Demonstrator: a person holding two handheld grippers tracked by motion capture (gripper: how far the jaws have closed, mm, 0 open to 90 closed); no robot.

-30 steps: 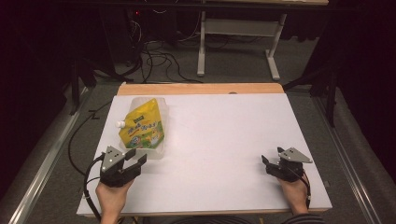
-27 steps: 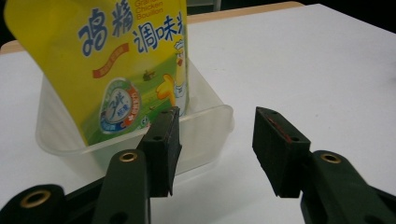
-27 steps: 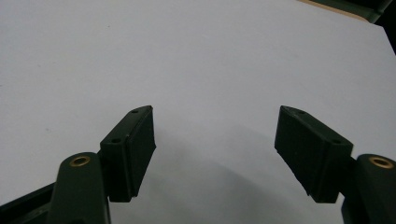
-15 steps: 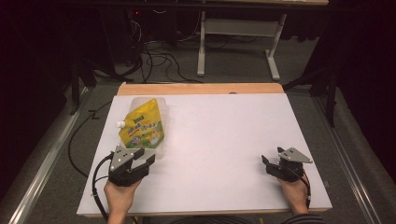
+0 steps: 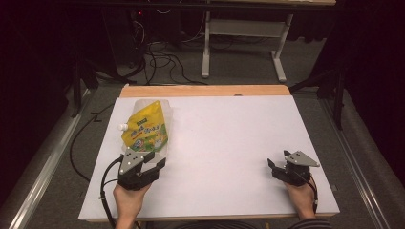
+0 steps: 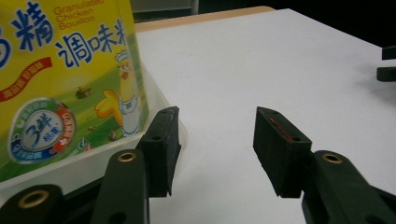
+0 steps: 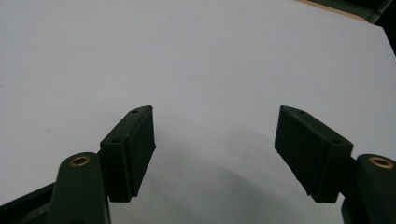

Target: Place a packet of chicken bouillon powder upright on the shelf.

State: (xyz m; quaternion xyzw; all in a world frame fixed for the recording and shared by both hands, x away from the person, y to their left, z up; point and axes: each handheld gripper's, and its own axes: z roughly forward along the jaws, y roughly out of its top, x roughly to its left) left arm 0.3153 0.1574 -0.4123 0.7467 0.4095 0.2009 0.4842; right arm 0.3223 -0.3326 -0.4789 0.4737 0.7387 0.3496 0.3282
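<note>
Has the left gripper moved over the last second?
Yes. In the high view the left gripper has slid rightward along the table's near edge, staying just short of the yellow pouch's near end, jaws open.

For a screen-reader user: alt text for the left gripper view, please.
The left gripper, jaws open, sits beside the corner of a yellow chicken bouillon pouch lying on a white table.

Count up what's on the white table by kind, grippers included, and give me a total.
Yellow bouillon pouch: 1
Clear plastic tray under the pouch: 1
Black two-jaw grippers, both open: 2, the left gripper and the right gripper
Total: 4
</note>
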